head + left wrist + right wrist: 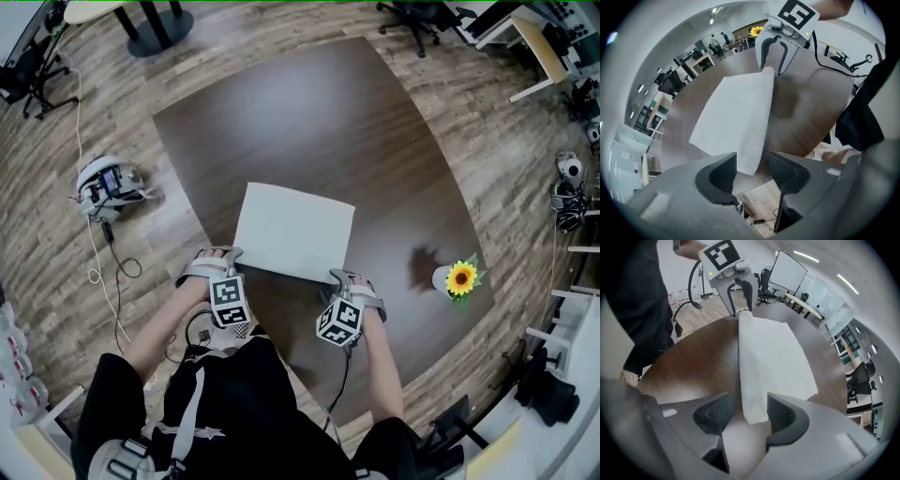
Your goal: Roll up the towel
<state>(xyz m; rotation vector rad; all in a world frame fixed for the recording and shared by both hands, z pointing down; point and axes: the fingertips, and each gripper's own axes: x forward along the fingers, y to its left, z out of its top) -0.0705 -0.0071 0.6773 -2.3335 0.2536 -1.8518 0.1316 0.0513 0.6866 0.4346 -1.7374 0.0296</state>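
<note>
Head view: white towel (294, 232) flat on the dark desk (309, 103), on the near half. Thin roll along the towel's near side, looks just begun. Left tool (230, 262) at the near left corner, right tool (342, 279) at the near right corner. One at each end, likely to keep the roll straight.

In the left gripper view: left tool open wide, the roll's end in the gap, not squeezed. Same in the right gripper view: right tool open, the other end of the roll in the gap, nothing pinched. Open likely for a fresh hold, to turn the roll toward the far side.

Most of the towel still flat on the far side, so lots left to roll. Little sunflower pot (457, 279) off to the right, well apart, out of the way.
</note>
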